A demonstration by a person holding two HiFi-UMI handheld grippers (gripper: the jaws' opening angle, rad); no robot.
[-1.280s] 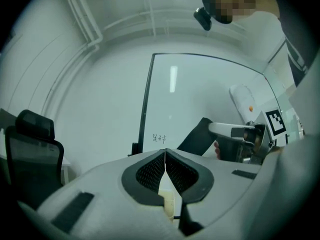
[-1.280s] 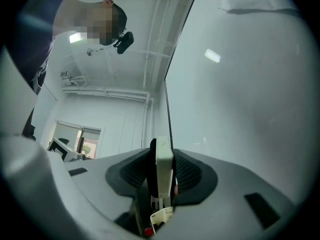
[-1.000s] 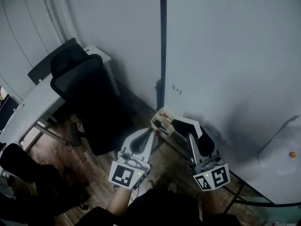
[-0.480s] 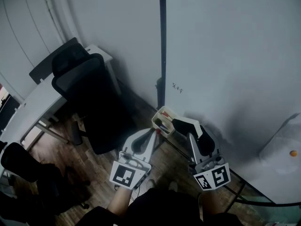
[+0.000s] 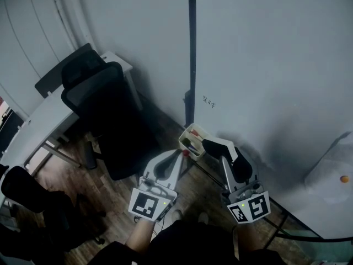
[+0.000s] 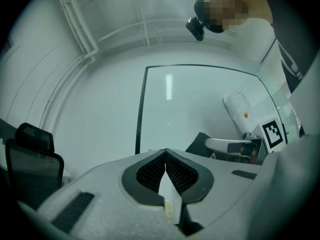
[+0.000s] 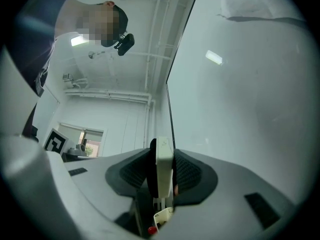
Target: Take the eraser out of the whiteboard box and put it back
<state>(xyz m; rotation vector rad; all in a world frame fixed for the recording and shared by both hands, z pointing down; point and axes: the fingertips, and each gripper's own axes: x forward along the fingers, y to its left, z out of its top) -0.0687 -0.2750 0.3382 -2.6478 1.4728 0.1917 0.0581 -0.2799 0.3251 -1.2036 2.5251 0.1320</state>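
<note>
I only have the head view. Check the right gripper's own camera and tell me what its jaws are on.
Observer: The right gripper is clamped on the eraser. The eraser stands on edge between the jaws, with its white edge toward the camera.
Operator: Now report the left gripper's jaws.
Observer: The left gripper is shut, with the jaw tips touching and nothing between them.
Operator: Tell me which way the eraser's felt faces.
Observer: In the right gripper view, the dark felt face lies against the jaw on the picture's left.
</note>
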